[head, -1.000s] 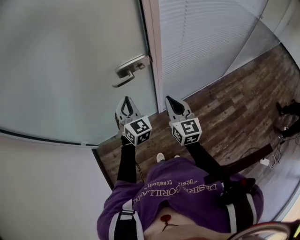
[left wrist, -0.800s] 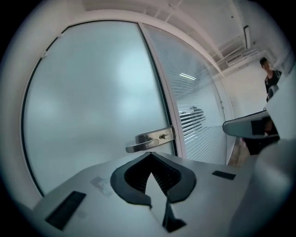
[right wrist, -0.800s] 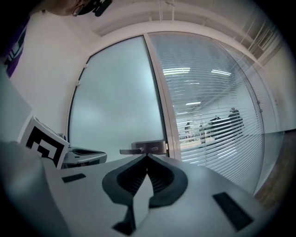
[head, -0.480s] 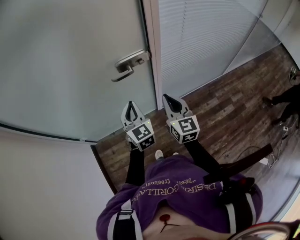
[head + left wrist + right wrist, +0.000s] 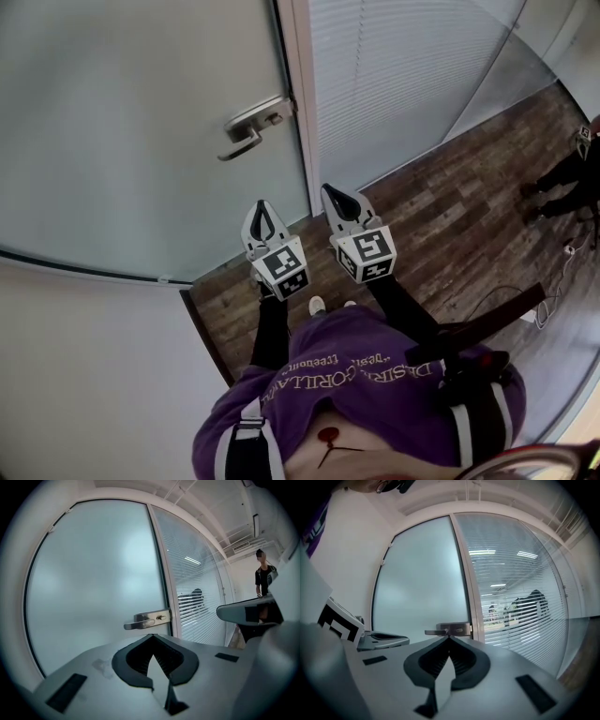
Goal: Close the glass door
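Only head view shows shoes (image 5: 317,306) near glass door (image 5: 141,122)

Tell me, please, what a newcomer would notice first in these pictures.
The big frosted glass door fills the upper left, its metal lever handle near the white frame. Below it, the left hand-held gripper and right hand-held gripper point toward the door, both shut and empty, touching nothing.

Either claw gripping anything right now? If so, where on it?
Nothing is held. The left claw and the right claw are both shut with nothing between them, hanging apart from the door handle.
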`<control>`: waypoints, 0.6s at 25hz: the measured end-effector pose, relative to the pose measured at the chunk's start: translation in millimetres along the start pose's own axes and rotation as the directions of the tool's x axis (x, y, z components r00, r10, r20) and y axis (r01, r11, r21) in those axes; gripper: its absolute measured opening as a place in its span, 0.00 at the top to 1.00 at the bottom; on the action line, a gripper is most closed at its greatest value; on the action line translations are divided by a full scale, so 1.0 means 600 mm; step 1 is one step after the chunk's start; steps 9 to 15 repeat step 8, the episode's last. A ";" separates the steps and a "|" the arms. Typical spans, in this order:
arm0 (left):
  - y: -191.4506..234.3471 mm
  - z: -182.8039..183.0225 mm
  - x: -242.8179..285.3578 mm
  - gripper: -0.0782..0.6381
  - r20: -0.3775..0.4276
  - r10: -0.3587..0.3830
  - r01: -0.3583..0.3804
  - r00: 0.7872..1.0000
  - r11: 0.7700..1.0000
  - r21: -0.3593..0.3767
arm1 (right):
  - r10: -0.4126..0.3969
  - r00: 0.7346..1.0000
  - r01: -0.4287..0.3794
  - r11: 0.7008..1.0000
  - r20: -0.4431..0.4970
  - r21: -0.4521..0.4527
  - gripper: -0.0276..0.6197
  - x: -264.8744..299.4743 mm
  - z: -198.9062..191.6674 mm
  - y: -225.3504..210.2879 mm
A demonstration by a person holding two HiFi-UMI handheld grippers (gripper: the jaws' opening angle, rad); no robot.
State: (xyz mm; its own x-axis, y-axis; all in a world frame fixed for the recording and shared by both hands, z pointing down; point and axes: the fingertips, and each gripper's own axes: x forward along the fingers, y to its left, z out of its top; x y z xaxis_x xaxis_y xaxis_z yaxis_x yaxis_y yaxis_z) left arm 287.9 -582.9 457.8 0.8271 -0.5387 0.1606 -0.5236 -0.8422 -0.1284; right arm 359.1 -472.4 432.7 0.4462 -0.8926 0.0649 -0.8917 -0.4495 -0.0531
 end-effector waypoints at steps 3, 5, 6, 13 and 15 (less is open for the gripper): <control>-0.001 0.000 -0.006 0.89 -0.004 -0.002 0.002 1.000 1.000 0.003 | 0.002 1.000 -0.002 1.000 0.002 0.001 0.97 -0.004 0.002 0.003; -0.002 0.000 -0.009 0.89 -0.004 -0.001 0.002 1.000 1.000 0.006 | 0.004 1.000 -0.004 1.000 0.003 0.002 0.97 -0.006 0.004 0.003; -0.002 0.001 -0.010 0.89 -0.004 -0.001 0.001 1.000 1.000 0.008 | 0.004 1.000 -0.004 1.000 0.003 0.001 0.97 -0.007 0.005 0.003; -0.004 0.002 -0.012 0.89 -0.005 -0.001 0.001 1.000 1.000 0.013 | 0.006 1.000 -0.006 1.000 0.004 -0.001 0.97 -0.008 0.008 0.003; -0.004 0.002 -0.012 0.89 -0.005 -0.001 0.001 1.000 1.000 0.013 | 0.006 1.000 -0.006 1.000 0.004 -0.001 0.97 -0.008 0.008 0.003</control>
